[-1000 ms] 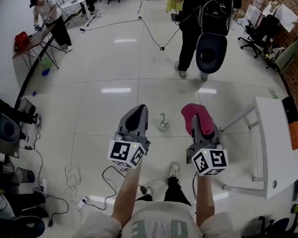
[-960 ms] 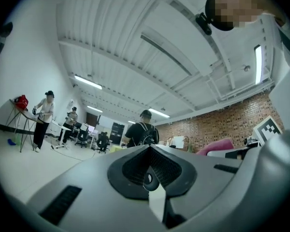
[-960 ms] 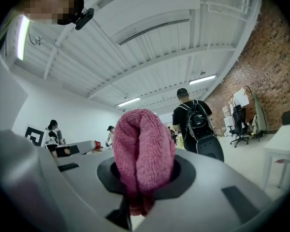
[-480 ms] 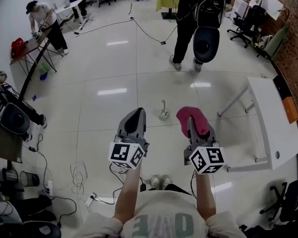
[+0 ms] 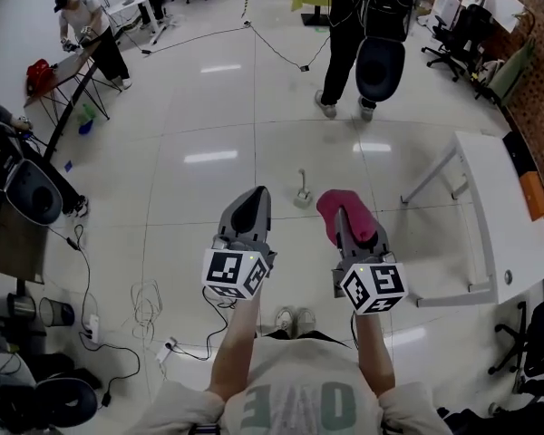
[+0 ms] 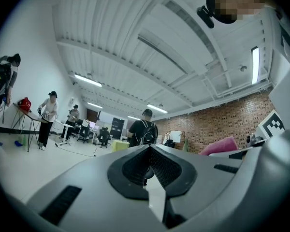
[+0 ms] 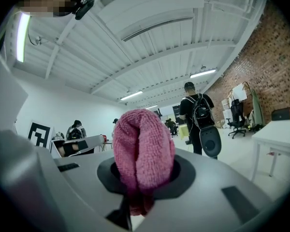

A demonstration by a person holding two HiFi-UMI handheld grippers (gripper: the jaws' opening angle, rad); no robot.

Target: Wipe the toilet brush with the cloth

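Note:
The toilet brush (image 5: 302, 191) stands upright in its small holder on the glossy floor, just ahead of and between my two grippers. My left gripper (image 5: 252, 198) is shut with nothing in it; in the left gripper view its jaws (image 6: 149, 151) meet tightly. My right gripper (image 5: 342, 217) is shut on a folded pink cloth (image 5: 346, 214), which bulges out past the fingertips. In the right gripper view the cloth (image 7: 142, 149) fills the middle. Both grippers are held roughly level, well above the brush.
A white table (image 5: 503, 216) stands at the right. A person with a backpack (image 5: 363, 25) walks ahead, and another person (image 5: 86, 21) works at a far left table. Cables (image 5: 145, 306) lie on the floor at the left, beside dark equipment (image 5: 23, 188).
The person holding the grippers has stepped across the floor, and both grippers moved along together. The cloth stays clamped in the right gripper and the left stays shut.

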